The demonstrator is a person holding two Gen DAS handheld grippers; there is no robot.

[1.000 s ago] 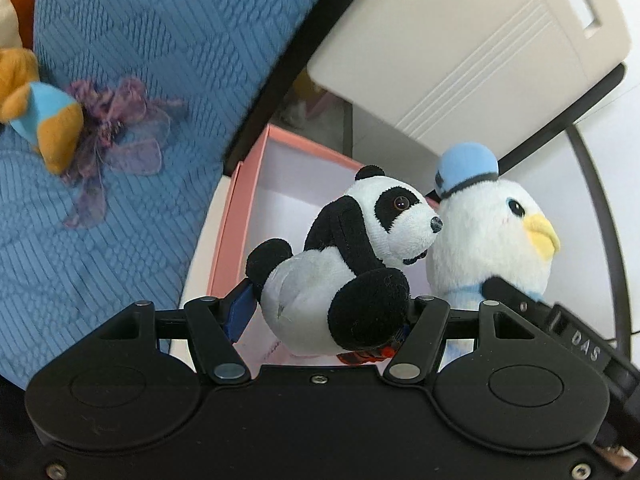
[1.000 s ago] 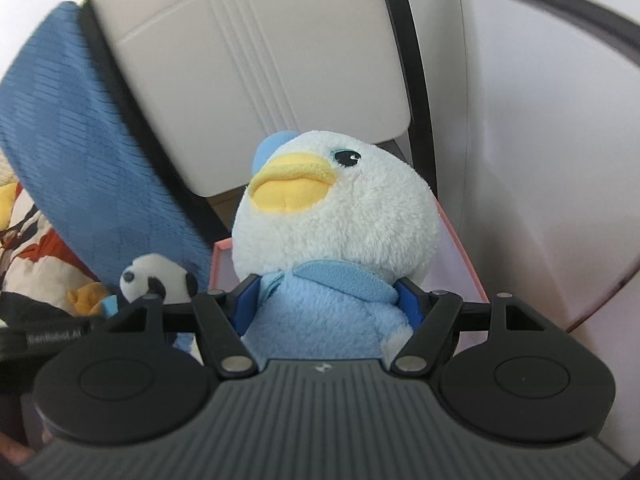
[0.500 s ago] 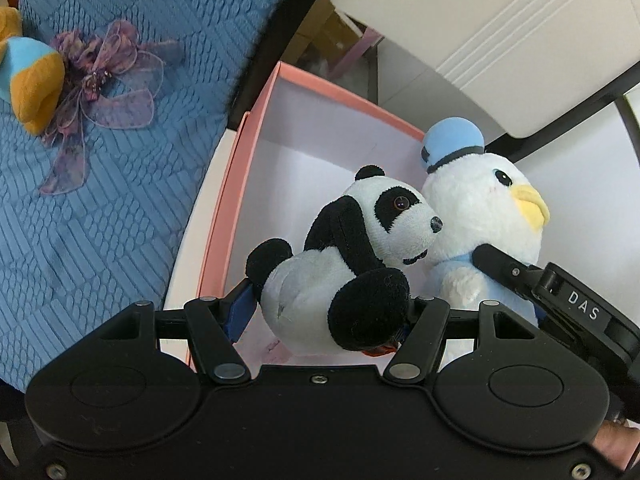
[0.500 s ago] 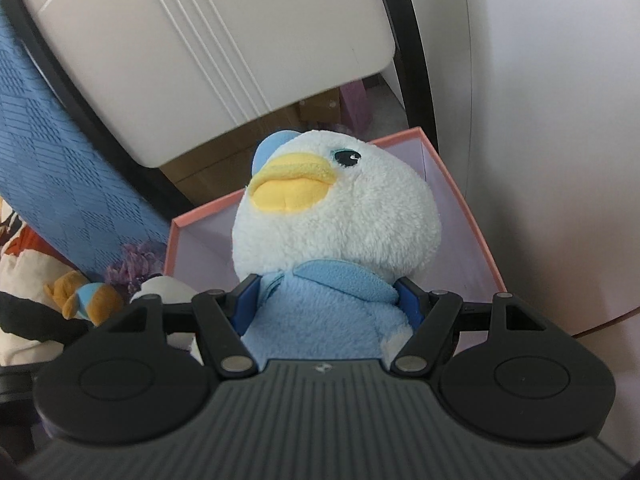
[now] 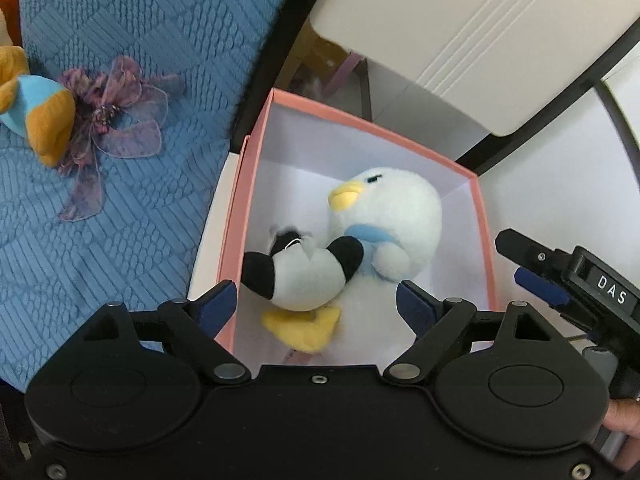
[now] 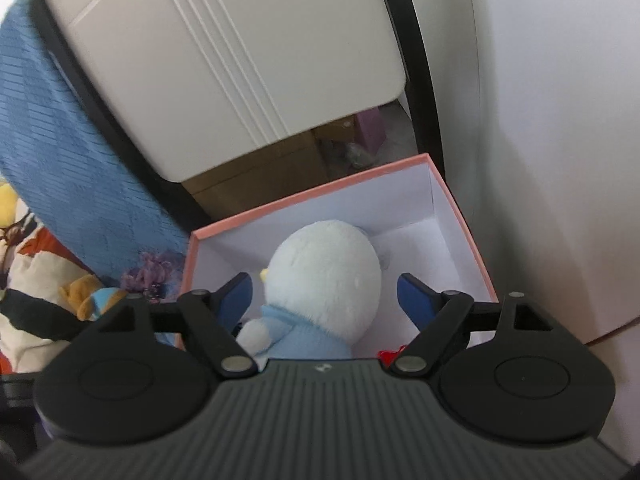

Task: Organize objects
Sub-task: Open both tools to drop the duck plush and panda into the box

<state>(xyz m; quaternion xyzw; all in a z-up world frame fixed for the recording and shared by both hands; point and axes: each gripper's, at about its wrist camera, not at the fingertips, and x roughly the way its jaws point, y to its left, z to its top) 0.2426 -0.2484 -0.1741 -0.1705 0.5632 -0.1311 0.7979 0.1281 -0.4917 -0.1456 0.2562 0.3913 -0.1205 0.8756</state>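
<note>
Fluffy plush panda (image 5: 298, 276) and duck (image 5: 394, 216); matt pink cardboard box (image 5: 362, 122); ribbed blue knit cloth (image 5: 120, 20); sheer purple ribbon flower (image 5: 116, 120).

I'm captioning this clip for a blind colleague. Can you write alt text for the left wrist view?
A toy panda and a white duck lie in an open pink box, between the opening, empty-handed left gripper. A blue cloth lies left; the right gripper shows at right.

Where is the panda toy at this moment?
In the left wrist view, the panda toy lies inside the pink box, low at centre, against the duck plush.
</note>
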